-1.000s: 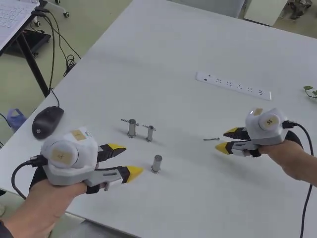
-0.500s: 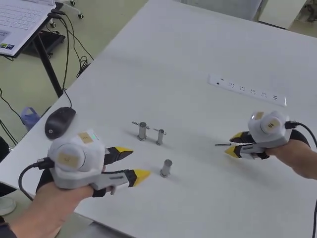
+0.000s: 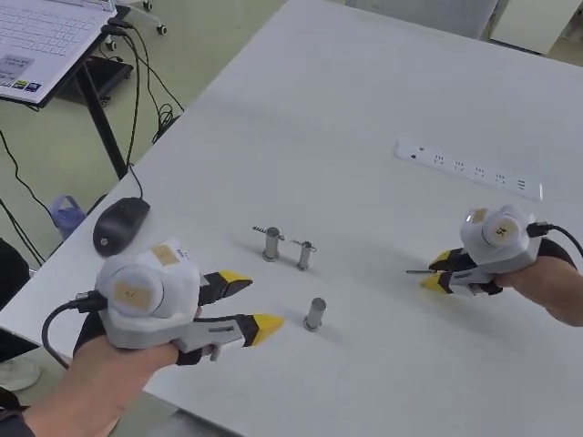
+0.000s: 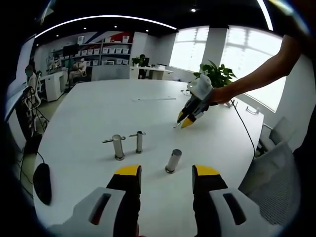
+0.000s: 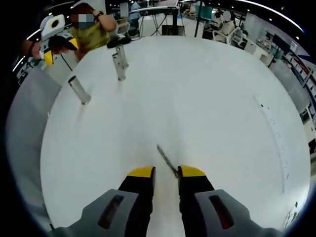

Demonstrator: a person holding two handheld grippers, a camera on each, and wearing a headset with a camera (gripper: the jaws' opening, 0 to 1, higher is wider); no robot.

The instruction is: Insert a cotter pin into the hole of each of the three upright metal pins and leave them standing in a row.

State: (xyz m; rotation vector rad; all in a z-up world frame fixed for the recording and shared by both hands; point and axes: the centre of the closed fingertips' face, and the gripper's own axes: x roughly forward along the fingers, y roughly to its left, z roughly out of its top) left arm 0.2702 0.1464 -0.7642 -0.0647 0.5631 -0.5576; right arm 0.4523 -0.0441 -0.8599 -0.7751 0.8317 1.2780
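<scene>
The loose cotter pin (image 5: 167,160) lies low in the centre of the right gripper view, slanting up to the left, with its near end against the inner edge of one yellow tip of the right gripper (image 3: 435,271). The jaws are drawn close around it with a narrow gap left between them. I cannot tell whether they pinch it. In the head view this gripper sits at the right edge, and the cotter pin pokes out of its tips toward the left.

Three metal pins stand upright near the middle of that view. The left metal pin (image 3: 271,244) and the middle metal pin (image 3: 304,256) stand just beside each other, each with a thin cross pin through its top. The bare metal pin (image 3: 315,314) stands below them, apart from the pair.

The left gripper (image 3: 253,300) is at the lower left, its jaws spread wide and holding nothing, with its tips near the bare metal pin but not touching it.

All this sits on a white table (image 3: 364,109). A power strip (image 3: 469,168) lies at the upper right, a black mouse (image 3: 120,225) at the left edge, and a laptop (image 3: 41,36) sits in the top left corner, off the table.
</scene>
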